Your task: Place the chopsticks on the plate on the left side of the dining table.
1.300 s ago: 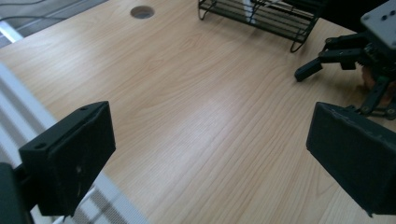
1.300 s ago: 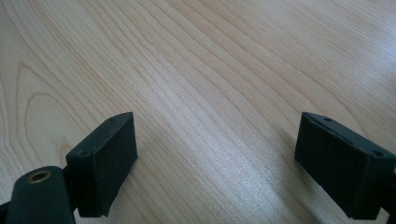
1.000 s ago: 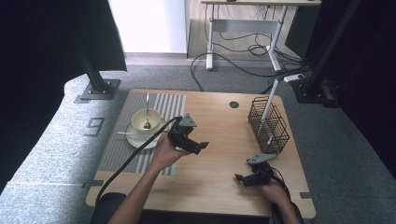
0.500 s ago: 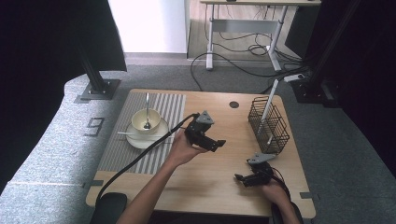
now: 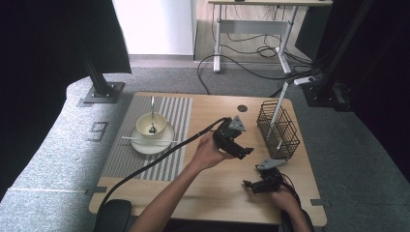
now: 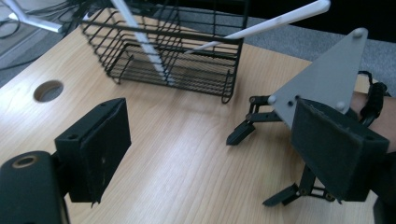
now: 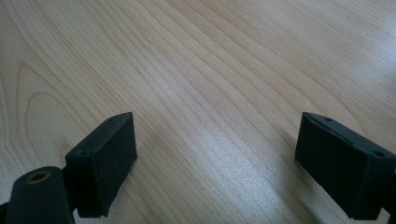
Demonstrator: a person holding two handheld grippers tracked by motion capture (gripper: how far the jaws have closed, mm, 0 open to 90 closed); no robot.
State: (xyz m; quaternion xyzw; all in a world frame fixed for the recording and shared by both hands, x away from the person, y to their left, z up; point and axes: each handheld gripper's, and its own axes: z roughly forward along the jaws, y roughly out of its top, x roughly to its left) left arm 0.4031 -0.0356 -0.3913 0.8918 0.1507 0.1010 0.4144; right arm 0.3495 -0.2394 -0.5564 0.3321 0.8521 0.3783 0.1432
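The person sits at the near edge of a wooden table (image 5: pixel 212 188), a gripper in each hand. The left gripper (image 5: pixel 246 152) is held above the middle of the table, its jaws aimed toward the right side, where a black wire basket (image 5: pixel 278 129) stands near the far right corner. Its jaws stand wide apart with nothing between them, though they have just been closing a little (the gap is plain in the left gripper view, where bare wood shows between the two black pads (image 6: pixel 100 149)). In that same view the basket (image 6: pixel 163 46) sits ahead of the jaws, well apart from them, with a white utensil (image 6: pixel 140 42) leaning inside it and a second white handle (image 6: pixel 275 21) slanting out over its rim. From above, one white utensil (image 5: pixel 279 108) rises steeply from the basket and pokes past its top edge. The right gripper (image 5: pixel 249 185) rests low at the near right of the table, just in front of the basket, jaws pointing left; they too are wide open and hold nothing, with only wood grain between the pads (image 7: pixel 105 161) in the right gripper view. Over on the left, a striped mat (image 5: pixel 179 116) carries a white plate (image 5: pixel 147 145) with a cream bowl (image 5: pixel 151 125) on it; a spoon (image 5: pixel 152 113) stands in the bowl and a white stick (image 5: pixel 145 139) lies across the plate.
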